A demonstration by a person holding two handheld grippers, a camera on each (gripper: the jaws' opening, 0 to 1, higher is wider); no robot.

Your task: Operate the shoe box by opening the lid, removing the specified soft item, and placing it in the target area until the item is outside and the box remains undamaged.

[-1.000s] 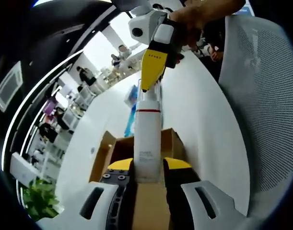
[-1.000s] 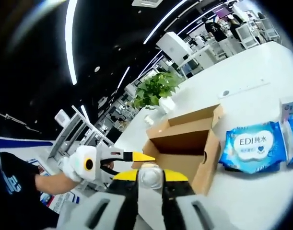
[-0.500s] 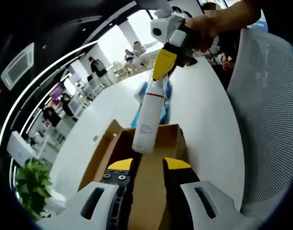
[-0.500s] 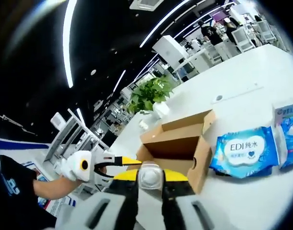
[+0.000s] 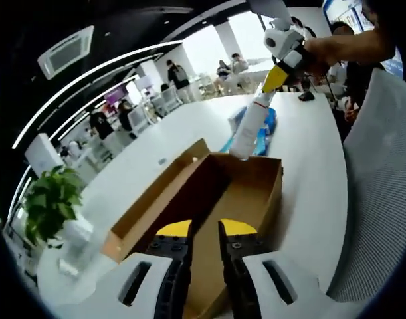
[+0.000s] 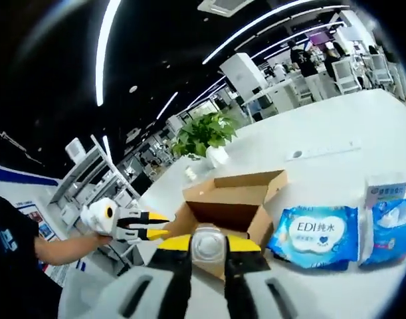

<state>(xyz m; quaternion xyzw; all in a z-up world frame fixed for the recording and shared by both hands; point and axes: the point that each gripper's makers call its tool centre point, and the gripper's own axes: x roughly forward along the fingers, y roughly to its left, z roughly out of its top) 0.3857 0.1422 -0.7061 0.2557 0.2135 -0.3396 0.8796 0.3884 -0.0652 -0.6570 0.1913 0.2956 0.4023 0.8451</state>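
A brown cardboard shoe box [image 5: 212,199] is seen on a white table [image 5: 302,143], lid flap folded open to one side; inside looks bare from the left gripper view. In the right gripper view the same box [image 6: 226,203] sits just behind the jaws, lid [image 6: 246,179] open at the back.

A white tube-shaped bottle [image 5: 249,129] w/ a red band near its cap is held by the right gripper [image 5: 274,80], yellow jaws closed on the cap end. Bottle hangs tilted above the far end of the box, lower end at the box's far rim, outside the box. In the right gripper view the bottle's cap end [image 6: 206,244] is seen clamped between that gripper's [image 6: 206,247] yellow-tipped jaws.

The left gripper [image 5: 204,232] is seen low, over the near part of the box, jaws narrow w/ a slim gap, nothing held. It also appears in the right gripper view [image 6: 156,224], held by a hand at left, beside the box.

On the table by the box: a blue-and-white wipes pack [image 6: 315,236] marked "EDI", and a second blue pack [image 6: 389,226] just beside it. A potted green plant [image 6: 203,136] stands behind the box. An office w/ people is seen in the background.
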